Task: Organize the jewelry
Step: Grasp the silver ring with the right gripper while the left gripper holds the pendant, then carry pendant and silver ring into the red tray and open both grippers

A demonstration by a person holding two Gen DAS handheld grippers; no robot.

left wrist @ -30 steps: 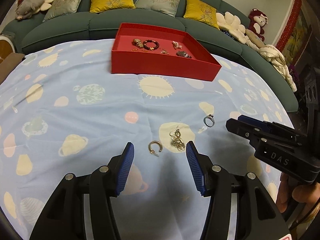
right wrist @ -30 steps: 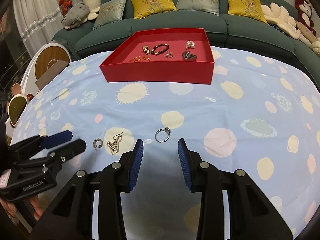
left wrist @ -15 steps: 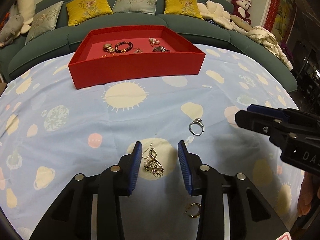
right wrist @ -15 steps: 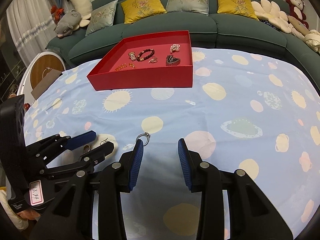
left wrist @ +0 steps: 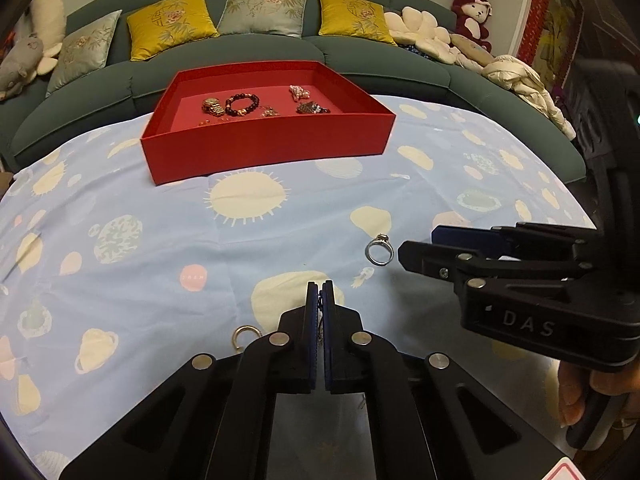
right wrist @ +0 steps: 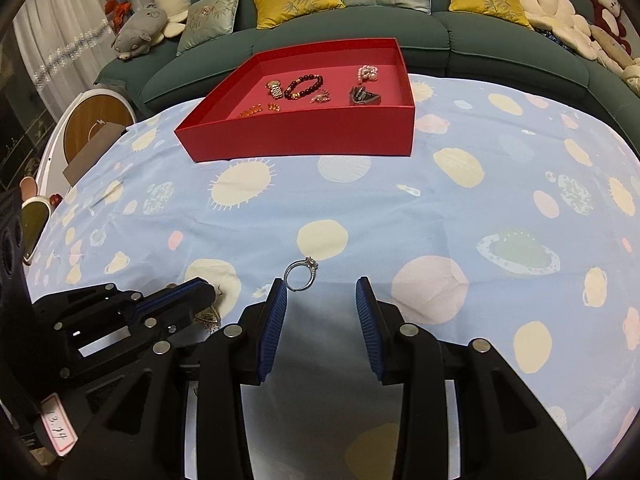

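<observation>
My left gripper (left wrist: pixel 319 292) is shut on the gold dangle earring (left wrist: pixel 320 322), low on the tablecloth; only a sliver of the earring shows between the pads. A gold hoop (left wrist: pixel 245 335) lies just left of it. A silver ring (left wrist: pixel 379 249) lies ahead to the right, and in the right wrist view (right wrist: pixel 301 275) it sits just ahead of my open, empty right gripper (right wrist: pixel 321 292), near its left fingertip. The red tray (left wrist: pixel 264 148) with several jewelry pieces stands at the far side; it also shows in the right wrist view (right wrist: pixel 304 138).
A blue tablecloth (right wrist: pixel 460 216) with sun and planet prints covers the table. A green sofa (left wrist: pixel 260 48) with cushions and plush toys runs behind the tray. A round wooden stool (right wrist: pixel 94 130) stands off the table's left edge.
My left gripper has closed on the dangle earring that lay between its fingers. My right gripper has come closer to the silver ring and stays open.
</observation>
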